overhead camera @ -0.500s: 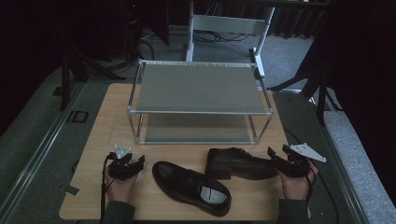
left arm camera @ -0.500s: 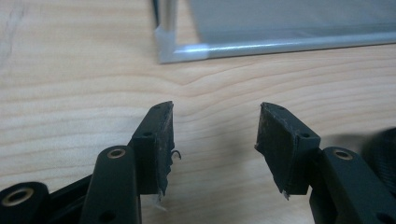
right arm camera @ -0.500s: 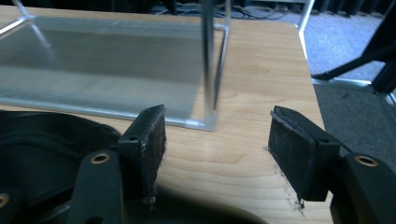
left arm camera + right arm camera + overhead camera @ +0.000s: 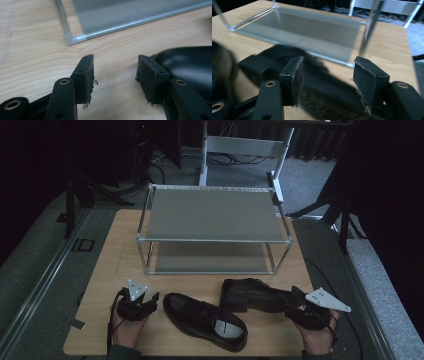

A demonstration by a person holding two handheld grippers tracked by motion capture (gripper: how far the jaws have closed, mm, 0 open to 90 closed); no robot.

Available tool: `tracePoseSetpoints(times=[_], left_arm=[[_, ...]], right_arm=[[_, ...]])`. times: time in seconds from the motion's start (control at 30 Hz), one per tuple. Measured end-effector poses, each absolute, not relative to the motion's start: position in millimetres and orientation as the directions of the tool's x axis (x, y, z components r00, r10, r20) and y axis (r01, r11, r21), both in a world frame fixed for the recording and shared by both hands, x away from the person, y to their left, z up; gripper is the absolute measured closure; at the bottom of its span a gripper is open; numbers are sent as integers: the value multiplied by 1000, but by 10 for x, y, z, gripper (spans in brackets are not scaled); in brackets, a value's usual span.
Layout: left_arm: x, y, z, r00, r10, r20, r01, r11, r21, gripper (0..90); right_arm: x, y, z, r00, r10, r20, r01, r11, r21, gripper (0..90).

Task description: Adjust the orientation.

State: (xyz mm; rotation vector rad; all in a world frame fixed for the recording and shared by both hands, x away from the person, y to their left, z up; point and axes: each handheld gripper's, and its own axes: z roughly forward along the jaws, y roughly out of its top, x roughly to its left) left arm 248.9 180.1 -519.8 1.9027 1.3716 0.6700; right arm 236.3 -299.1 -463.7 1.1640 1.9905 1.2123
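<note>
Shoes: two black dress shoes on the wooden table [image 4: 120,250], in front of the two-tier metal rack [image 4: 212,227]. High view: left shoe [image 4: 205,320] lies toe toward the left gripper [image 4: 150,301], opening up, pale insole visible; right shoe [image 4: 257,295] sits just behind and to its right, toe end at the right gripper [image 4: 295,299]. Left gripper is just beside the left shoe's toe, not on it. Left gripper view: jaws stand wide apart, only bare table between the pads [image 4: 88,75]; left shoe's glossy toe [image 4: 187,62] is outside the right-hand jaw, close to it, contact unclear. Rack's lower corner [image 4: 75,38] lies ahead. Right gripper view: jaws spread over the right shoe [image 4: 322,92], shoe body passes between the pads [image 4: 297,77]; blurred, no visible squeeze, so straddling rather than clamped. Rack's bottom shelf [image 4: 307,32] is beyond it.
</note>
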Motion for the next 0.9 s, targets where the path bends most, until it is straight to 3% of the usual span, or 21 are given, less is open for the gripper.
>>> tracePoseSetpoints(times=[0.27,0.43,0.5,0.9], left_arm=[[2402,1632,-5204,385,923,-12,594,-238,768,501],[2355,1608,-5250,392,920,-18,606,-244,757,500],[2328,1604,-5282,395,919,-10,608,-253,752,500],[2323,1636,-5340,387,922,-30,624,-237,744,498]], right_arm=[[2166,-2754,-4829,-602,797,-41,382,333,862,398],[2122,-2672,-4954,-657,753,-37,393,384,836,376],[2045,-2603,-5058,-704,708,-60,387,453,803,360],[1898,-2450,-5356,-803,594,-45,385,575,722,331]])
